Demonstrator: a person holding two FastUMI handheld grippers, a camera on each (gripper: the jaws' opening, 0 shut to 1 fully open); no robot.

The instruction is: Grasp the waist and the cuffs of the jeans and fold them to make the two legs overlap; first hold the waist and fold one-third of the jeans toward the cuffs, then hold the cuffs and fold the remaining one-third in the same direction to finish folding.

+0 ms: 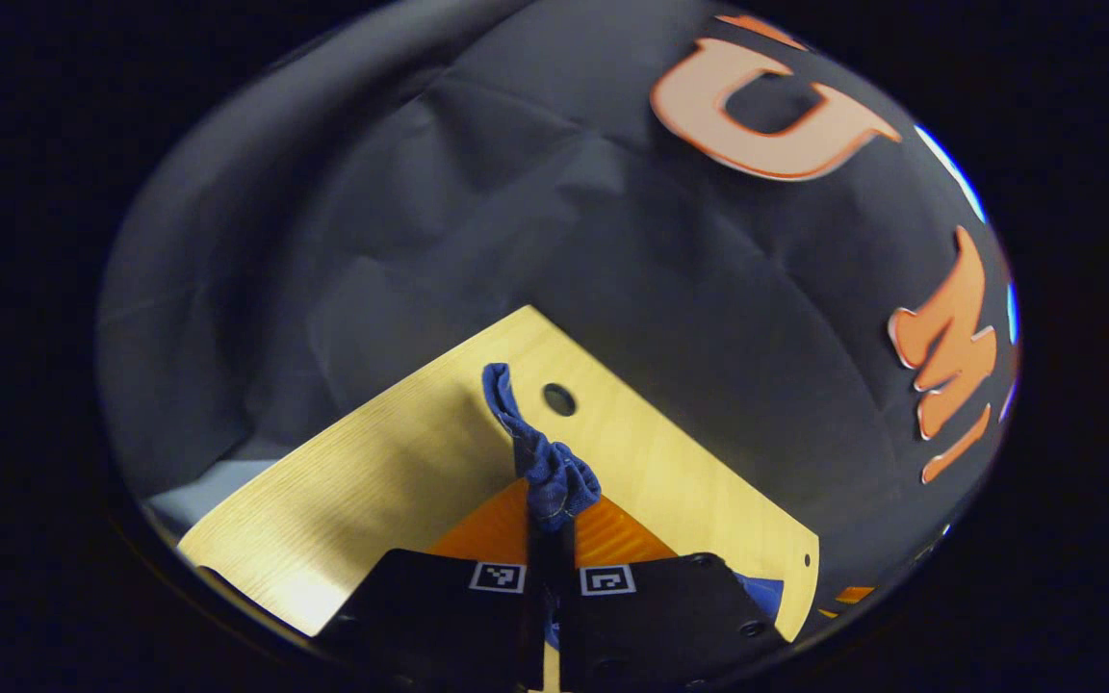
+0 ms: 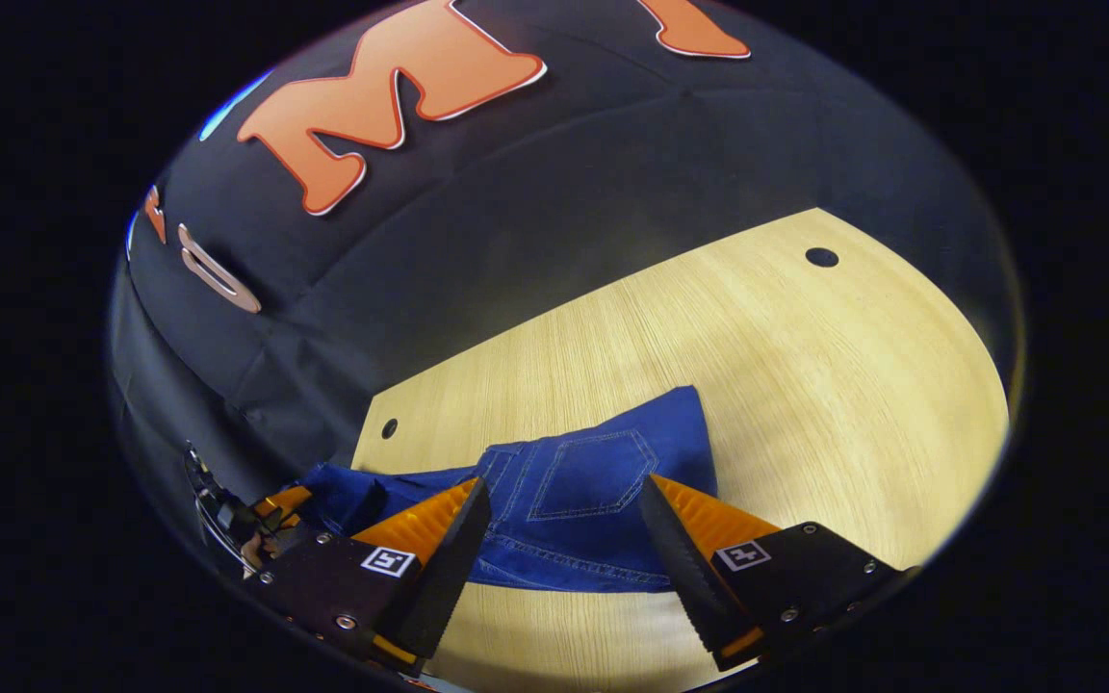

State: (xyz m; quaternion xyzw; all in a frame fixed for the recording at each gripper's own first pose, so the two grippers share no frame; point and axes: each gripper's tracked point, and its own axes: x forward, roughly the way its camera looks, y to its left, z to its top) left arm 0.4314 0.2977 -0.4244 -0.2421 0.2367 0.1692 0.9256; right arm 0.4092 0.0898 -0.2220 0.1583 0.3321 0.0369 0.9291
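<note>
- One pair of jeans [image 2: 593,491] in blue denim lies on the table [image 2: 805,385]; the right gripper view shows a stitched back pocket with pale seams facing up and the cloth spread flat near the table's near edge.
- Toward the left of that view the denim rises in a loose fold toward the other gripper, seen small and partly hidden at the edge.
- In the left gripper view a bunched, twisted strip of the jeans [image 1: 545,462] stands up from between the fingers, crumpled and rope-like.
- Left gripper [image 1: 552,539]: its jaws are clenched tight on that bunch of denim, both fingers pressing it.
- Right gripper [image 2: 564,539]: its jaws stand wide apart, released, one finger on each side of the pocket area; the inner faces are ridged like saw teeth. Whether the tips touch the cloth I cannot tell.
- Pale wood with fine straight grain makes up the table, smooth, with small round holes [image 2: 821,257] near its corners.
- Wrinkled black cloth [image 1: 420,221] hangs behind the table as the booth's wall.
</note>
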